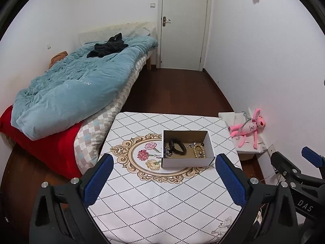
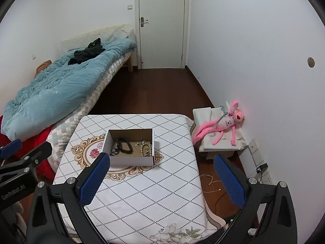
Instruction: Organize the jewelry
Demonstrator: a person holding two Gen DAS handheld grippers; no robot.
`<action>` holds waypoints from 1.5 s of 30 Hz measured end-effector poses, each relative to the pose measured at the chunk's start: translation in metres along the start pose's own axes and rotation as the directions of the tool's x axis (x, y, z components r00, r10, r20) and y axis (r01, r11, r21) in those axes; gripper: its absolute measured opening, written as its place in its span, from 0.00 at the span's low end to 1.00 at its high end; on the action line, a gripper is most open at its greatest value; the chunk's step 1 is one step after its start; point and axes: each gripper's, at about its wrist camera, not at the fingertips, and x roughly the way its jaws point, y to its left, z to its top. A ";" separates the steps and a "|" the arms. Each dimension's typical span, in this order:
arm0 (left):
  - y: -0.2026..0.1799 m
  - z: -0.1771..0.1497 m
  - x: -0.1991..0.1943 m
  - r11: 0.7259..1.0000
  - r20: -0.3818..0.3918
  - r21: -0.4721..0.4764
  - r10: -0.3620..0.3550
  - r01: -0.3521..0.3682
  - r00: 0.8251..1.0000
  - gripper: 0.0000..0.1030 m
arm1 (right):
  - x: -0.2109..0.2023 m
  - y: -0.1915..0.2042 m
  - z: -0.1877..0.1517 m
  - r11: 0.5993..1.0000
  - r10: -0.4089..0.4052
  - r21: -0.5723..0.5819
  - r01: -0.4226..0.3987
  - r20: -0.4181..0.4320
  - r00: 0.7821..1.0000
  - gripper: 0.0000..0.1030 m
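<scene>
Jewelry sits in a small open box at the centre of the left wrist frame, on the patterned surface: a black band, a beaded bracelet and a metal chain. Left gripper and right gripper both hover with jaws spread wide, holding nothing. A pink plush toy lies at the right.

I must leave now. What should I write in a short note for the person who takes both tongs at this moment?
Left tongs: open, empty, above the table.
Right tongs: open, empty, beside the left.
Cardboard box stands on the table. Inside: black band, silver chain pile, bead bracelet.
Done: all visible jewelry lies in the box; none on the cloth.
Left: sorting inside the box, if wanted.
</scene>
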 end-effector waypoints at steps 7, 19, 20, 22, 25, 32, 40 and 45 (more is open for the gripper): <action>-0.005 0.010 0.018 1.000 -0.053 -0.016 0.000 -0.001 0.999 0.99 | 0.005 -0.002 0.005 1.000 0.001 0.005 -0.001 -0.020 1.000 1.00; -0.004 0.029 0.068 0.999 -0.141 -0.009 0.040 -0.042 0.989 0.99 | 0.069 0.002 0.042 1.000 -0.016 0.000 0.016 -0.103 0.995 1.00; -0.006 0.030 0.074 0.999 -0.153 -0.001 0.050 -0.051 0.987 0.99 | 0.075 0.003 0.044 1.000 -0.017 -0.003 0.017 -0.110 0.994 1.00; -0.006 0.032 0.084 0.999 -0.176 0.003 0.052 -0.052 0.983 0.99 | 0.086 0.004 0.048 1.000 -0.022 -0.011 0.020 -0.130 0.991 1.00; -0.006 0.034 0.094 0.998 -0.199 0.002 0.057 -0.058 0.978 0.99 | 0.103 0.006 0.053 1.000 -0.019 -0.022 0.016 -0.164 0.986 1.00; -0.005 0.043 0.105 0.999 -0.230 0.001 0.048 -0.049 0.972 0.99 | 0.126 0.010 0.058 0.999 -0.004 -0.034 -0.003 -0.218 0.976 1.00; -0.004 0.047 0.106 0.999 -0.240 0.002 0.039 -0.040 0.970 0.99 | 0.129 0.011 0.060 0.999 -0.006 -0.039 -0.003 -0.229 0.973 1.00; -0.003 0.047 0.107 0.999 -0.244 0.002 0.042 -0.043 0.969 0.99 | 0.131 0.013 0.058 0.999 -0.011 -0.046 0.000 -0.239 0.971 1.00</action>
